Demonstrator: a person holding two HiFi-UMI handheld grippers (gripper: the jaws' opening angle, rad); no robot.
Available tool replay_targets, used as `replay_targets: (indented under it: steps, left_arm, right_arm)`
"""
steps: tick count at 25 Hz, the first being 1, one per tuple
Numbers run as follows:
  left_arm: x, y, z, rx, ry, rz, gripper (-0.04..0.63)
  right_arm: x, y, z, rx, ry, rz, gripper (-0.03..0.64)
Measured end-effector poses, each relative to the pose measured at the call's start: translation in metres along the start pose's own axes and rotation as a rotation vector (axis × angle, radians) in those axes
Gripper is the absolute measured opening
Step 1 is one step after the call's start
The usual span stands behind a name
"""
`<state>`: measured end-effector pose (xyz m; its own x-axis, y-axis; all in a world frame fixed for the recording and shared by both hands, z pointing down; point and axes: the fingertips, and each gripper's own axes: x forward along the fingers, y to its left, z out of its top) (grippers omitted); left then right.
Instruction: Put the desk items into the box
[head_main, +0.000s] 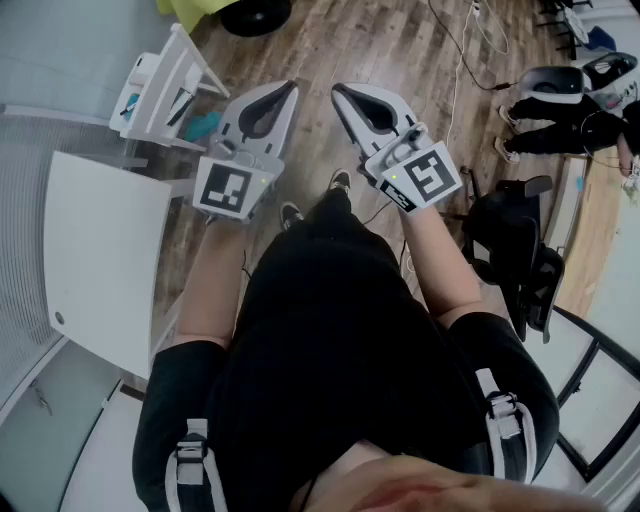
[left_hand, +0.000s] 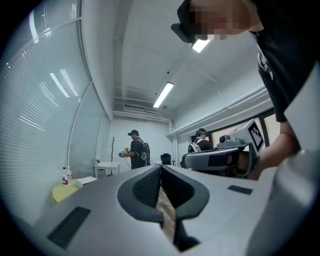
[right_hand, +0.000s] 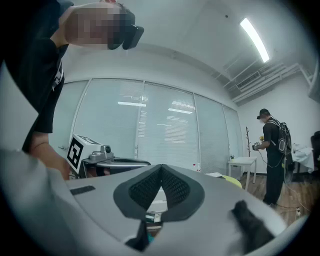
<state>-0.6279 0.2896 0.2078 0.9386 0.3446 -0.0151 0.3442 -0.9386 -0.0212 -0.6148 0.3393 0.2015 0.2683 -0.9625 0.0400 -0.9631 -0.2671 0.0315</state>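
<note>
Both tools were pressed together and empty. Left tool (head_main: 289, 90) and right tool (head_main: 337, 92) were held level, side by side, tips near each other, out over the wood floor (head_main: 400, 40). Each tool's own view agreed: pads met at the tip, nothing between them

Task things were off to the left of the head view, well apart from both tools:
- white box (head_main: 160, 85), open, seen tilted, with something teal inside
- teal item (head_main: 203, 126) just beside the box's near edge, too small to identify
- white desk (head_main: 100, 250) nearer the person; couldn't tell whether the box stood on it

Black office chair (head_main: 510, 250) was on the right, not in the way

Judgement: not started, no item in hand. Left tool was the nearer one for a first pick. The teal item looked small, so probably light and rigid, plastic stationery or similar. I'd spread the tool first, then pinch across the narrow width near the middle so it doesn't swing. Smooth plastic may slip, so seat it deep on the ribbed pads
</note>
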Motion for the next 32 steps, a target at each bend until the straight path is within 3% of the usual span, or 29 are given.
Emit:
replay_targets:
  steps: [12,19,32]
  left_arm:
    - [0.011,-0.009,0.0,-0.036,0.006,0.005,0.014]
    - [0.061,0.013,-0.001,-0.015,0.019,0.027,0.014]
    - [0.183,0.059,0.007,0.012,0.032,0.109,0.014]
  right_arm:
    - [-0.008,-0.018,-0.002,0.015,0.014,-0.003,0.017]
    - [0.006,-0.075,-0.007,0.025,0.009,0.005,0.017]
    - [0.051,-0.199,0.001,0.023,-0.025,0.099,0.017]
